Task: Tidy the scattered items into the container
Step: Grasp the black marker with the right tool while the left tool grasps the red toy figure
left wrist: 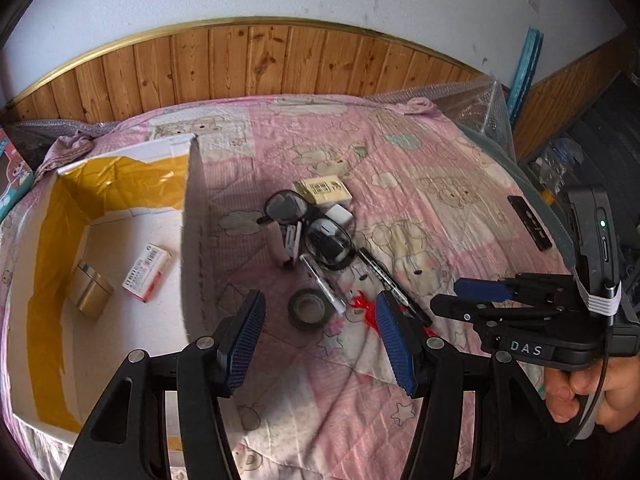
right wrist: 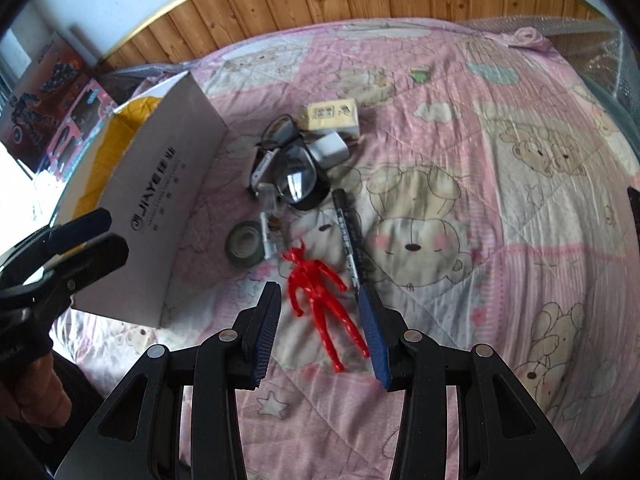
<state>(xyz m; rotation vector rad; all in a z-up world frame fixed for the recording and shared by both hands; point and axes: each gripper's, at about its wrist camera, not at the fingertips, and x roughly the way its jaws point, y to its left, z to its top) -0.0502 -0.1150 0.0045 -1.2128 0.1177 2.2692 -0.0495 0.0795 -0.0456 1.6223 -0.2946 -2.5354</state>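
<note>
An open white cardboard box (left wrist: 191,200) (right wrist: 160,208) lined with yellow tape stands on the left of the bed. Inside lie a metal tin (left wrist: 90,288) and a small medicine box (left wrist: 146,272). To its right is a pile: glasses (left wrist: 286,208) (right wrist: 296,180), a beige box (left wrist: 322,190) (right wrist: 330,116), a white charger (left wrist: 338,214), a tape roll (left wrist: 308,308) (right wrist: 244,244), a black pen (left wrist: 392,284) (right wrist: 348,236) and a red figure (right wrist: 316,288). My left gripper (left wrist: 320,308) hangs open above the tape roll. My right gripper (right wrist: 319,296) is open, straddling the red figure from above.
The pink bear-print quilt (right wrist: 500,200) covers the bed, bounded by a wood-panelled wall (left wrist: 280,60). A flat black device (left wrist: 530,222) lies near the right edge. Bubble wrap (left wrist: 480,100) sits at the far corner, and coloured toy boxes (right wrist: 52,92) stand left of the box.
</note>
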